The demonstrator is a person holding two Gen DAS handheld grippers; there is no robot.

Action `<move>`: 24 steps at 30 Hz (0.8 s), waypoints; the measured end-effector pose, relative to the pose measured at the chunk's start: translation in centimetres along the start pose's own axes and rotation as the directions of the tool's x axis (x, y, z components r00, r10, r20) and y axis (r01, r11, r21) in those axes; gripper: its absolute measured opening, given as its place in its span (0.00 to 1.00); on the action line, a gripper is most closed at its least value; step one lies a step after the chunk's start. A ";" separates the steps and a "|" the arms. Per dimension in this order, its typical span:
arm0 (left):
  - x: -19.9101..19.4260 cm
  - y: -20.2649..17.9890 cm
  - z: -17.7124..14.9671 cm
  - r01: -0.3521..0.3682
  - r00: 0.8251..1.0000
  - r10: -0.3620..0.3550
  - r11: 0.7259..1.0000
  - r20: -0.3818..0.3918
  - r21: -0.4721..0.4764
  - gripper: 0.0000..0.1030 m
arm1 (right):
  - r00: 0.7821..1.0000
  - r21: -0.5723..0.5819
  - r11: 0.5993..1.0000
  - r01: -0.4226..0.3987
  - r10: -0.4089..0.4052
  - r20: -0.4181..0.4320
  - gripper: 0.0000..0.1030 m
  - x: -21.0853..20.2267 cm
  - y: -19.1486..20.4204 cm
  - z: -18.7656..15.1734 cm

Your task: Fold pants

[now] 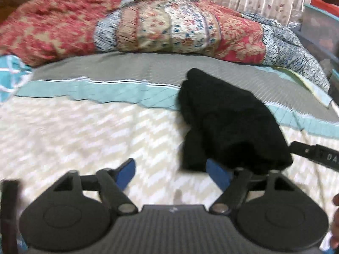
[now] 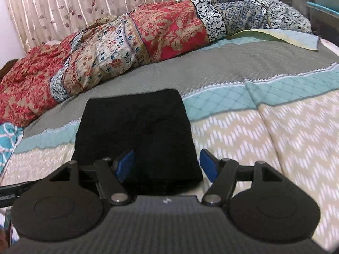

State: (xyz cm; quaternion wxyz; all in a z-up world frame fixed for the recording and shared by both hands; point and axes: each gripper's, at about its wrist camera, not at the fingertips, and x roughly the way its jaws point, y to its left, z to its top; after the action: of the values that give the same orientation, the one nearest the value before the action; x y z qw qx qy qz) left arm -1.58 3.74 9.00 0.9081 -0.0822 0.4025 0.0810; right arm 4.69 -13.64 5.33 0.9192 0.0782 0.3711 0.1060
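Observation:
The black pants [image 1: 228, 122] lie folded into a compact bundle on the bed. In the right wrist view they [image 2: 135, 127] form a neat rectangle straight ahead. My left gripper [image 1: 171, 174] is open and empty, with the pants' near edge over its right blue pad [image 1: 218, 174]. My right gripper [image 2: 167, 166] is open, its jaws spread over the pants' near edge without closing on the cloth. The right gripper's arm [image 1: 315, 153] shows at the left wrist view's right side.
The bed cover has a cream zigzag part [image 2: 275, 131], a teal band [image 2: 224, 99] and a grey part [image 2: 211, 72]. A rumpled red and floral quilt [image 2: 127, 42] lies along the far side before a pleated curtain [image 2: 63, 6]. Storage boxes [image 1: 320, 25] stand at the far right.

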 end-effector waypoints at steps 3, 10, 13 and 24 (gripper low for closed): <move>-2.6 -0.1 -2.2 -0.051 0.999 0.050 0.998 0.017 0.036 0.87 | 0.999 -0.016 0.999 0.030 -0.030 -0.010 0.83 -2.0 0.9 -1.9; -6.6 -0.6 -6.8 -0.107 0.994 0.104 0.989 0.030 0.106 0.99 | 0.996 -0.058 0.995 0.079 -0.082 -0.044 0.88 -5.5 3.2 -5.8; -7.4 -0.7 -8.3 -0.110 0.994 0.109 0.987 0.020 0.117 1.00 | 0.993 -0.072 0.992 0.108 -0.111 -0.040 0.89 -6.8 3.9 -6.9; -9.1 -0.5 -10.5 -0.047 0.998 0.050 0.995 -0.034 0.089 1.00 | 0.993 -0.064 0.993 0.100 -0.104 -0.059 0.95 -9.8 4.3 -10.2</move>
State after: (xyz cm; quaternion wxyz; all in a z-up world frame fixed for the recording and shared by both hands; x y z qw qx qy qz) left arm -15.01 0.26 8.88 0.9012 -0.0335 0.4238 0.0838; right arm -9.91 -11.24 5.50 0.9134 0.0278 0.3997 0.0723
